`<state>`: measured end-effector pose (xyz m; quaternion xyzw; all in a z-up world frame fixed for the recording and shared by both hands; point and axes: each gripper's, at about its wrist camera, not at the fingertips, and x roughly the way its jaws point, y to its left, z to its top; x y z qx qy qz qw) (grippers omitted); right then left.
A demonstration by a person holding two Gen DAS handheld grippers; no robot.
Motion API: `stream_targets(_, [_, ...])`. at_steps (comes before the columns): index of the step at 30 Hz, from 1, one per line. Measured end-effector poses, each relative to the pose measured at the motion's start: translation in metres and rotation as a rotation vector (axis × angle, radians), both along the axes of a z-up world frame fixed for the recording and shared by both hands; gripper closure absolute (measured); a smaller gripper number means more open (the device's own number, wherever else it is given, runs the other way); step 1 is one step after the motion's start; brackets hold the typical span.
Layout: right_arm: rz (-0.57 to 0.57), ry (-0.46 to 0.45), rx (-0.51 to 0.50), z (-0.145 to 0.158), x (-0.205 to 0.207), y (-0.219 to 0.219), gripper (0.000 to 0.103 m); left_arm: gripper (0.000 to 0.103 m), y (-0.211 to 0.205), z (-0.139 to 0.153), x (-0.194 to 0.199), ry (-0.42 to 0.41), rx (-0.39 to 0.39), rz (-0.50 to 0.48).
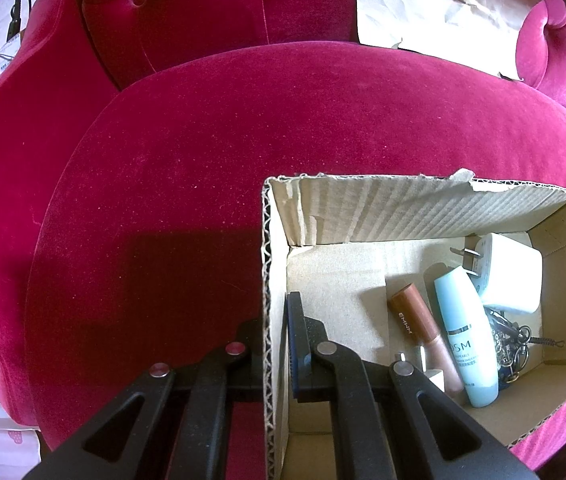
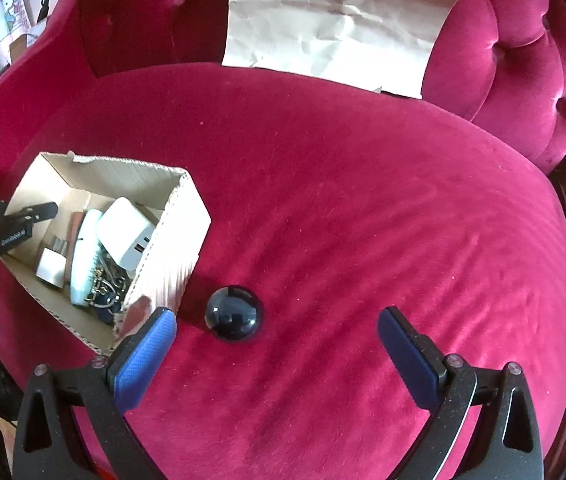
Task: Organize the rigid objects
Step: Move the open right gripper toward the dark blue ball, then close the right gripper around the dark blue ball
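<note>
Blue pads (image 2: 145,354) of my right gripper (image 2: 277,350) stand spread before the glossy, slippery-looking black ball (image 2: 234,314) beside the cardboard box (image 2: 171,240), best taken across its middle; my left gripper (image 1: 273,336) clamps the box wall.

A cardboard box (image 2: 171,240) sat near the seat cushion's (image 2: 343,184) left edge. In it lay a charger (image 2: 127,232), a tube (image 2: 83,256) and keys (image 2: 103,280). A ball (image 2: 234,314) rested just beside the box's right corner. Paper (image 2: 335,28) leaned at the cushion's back edge.
</note>
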<state>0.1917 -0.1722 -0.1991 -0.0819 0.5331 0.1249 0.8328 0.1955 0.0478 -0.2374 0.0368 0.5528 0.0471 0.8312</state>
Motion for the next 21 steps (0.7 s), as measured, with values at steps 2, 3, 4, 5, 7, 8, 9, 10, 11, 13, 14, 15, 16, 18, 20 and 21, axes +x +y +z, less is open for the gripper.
stream_targets(2, [0.004,0.014,0.003,-0.005,0.003,-0.001,0.001,0.098,-0.001,0.0,0.0,0.0,0.0,0.0])
stream_targets(3, [0.009,0.02,0.004,-0.007,0.005,-0.001,0.001,0.098,-0.001,0.0,0.0,0.0,0.0,0.0])
stream_targets(4, [0.016,0.026,0.008,-0.01,0.007,-0.001,0.001,0.098,-0.001,0.0,0.0,0.0,0.001,0.0])
stream_targets(5, [0.025,0.029,0.01,-0.012,0.008,0.0,0.001,0.098,-0.002,0.0,0.0,-0.001,0.002,-0.001])
stream_targets(7, [0.05,0.037,0.005,-0.018,0.011,0.003,0.001,0.098,-0.002,0.0,0.0,-0.001,0.002,0.0])
stream_targets(8, [0.062,0.041,0.002,-0.021,0.012,0.004,0.003,0.098,-0.002,0.0,0.0,-0.001,0.002,-0.001])
stream_targets(9, [0.075,0.046,0.004,-0.023,0.014,0.005,0.005,0.098,-0.002,0.0,0.0,-0.001,0.002,-0.001])
stream_targets(10, [0.087,0.053,0.01,-0.026,0.015,0.006,0.009,0.098,-0.002,0.0,0.0,-0.001,0.002,-0.001])
stream_targets(11, [0.095,0.059,0.01,-0.029,0.016,0.007,0.013,0.098,-0.002,0.0,-0.001,-0.001,0.002,-0.001])
stream_targets(13, [0.103,0.064,0.001,-0.032,0.018,0.009,0.02,0.098,-0.002,0.0,-0.001,-0.001,0.003,-0.002])
stream_targets(14, [0.105,0.067,0.001,-0.034,0.018,0.009,0.027,0.098,-0.002,0.0,-0.001,-0.001,0.003,-0.001])
stream_targets(15, [0.106,0.068,0.0,-0.035,0.019,0.01,0.032,0.098,-0.002,0.0,-0.001,-0.001,0.003,-0.001])
stream_targets(16, [0.112,0.069,0.002,-0.036,0.019,0.01,0.041,0.098,-0.002,0.0,-0.001,0.0,0.002,-0.001])
stream_targets(18, [0.127,0.065,0.005,-0.036,0.018,0.014,0.058,0.098,-0.002,0.0,-0.001,-0.001,0.003,-0.001])
stream_targets(20, [0.144,0.057,-0.005,-0.035,0.016,0.018,0.063,0.098,-0.002,0.0,-0.001,-0.001,0.003,-0.001])
stream_targets(21, [0.146,0.054,-0.002,-0.035,0.015,0.018,0.063,0.098,-0.002,0.0,-0.001,-0.001,0.004,-0.001])
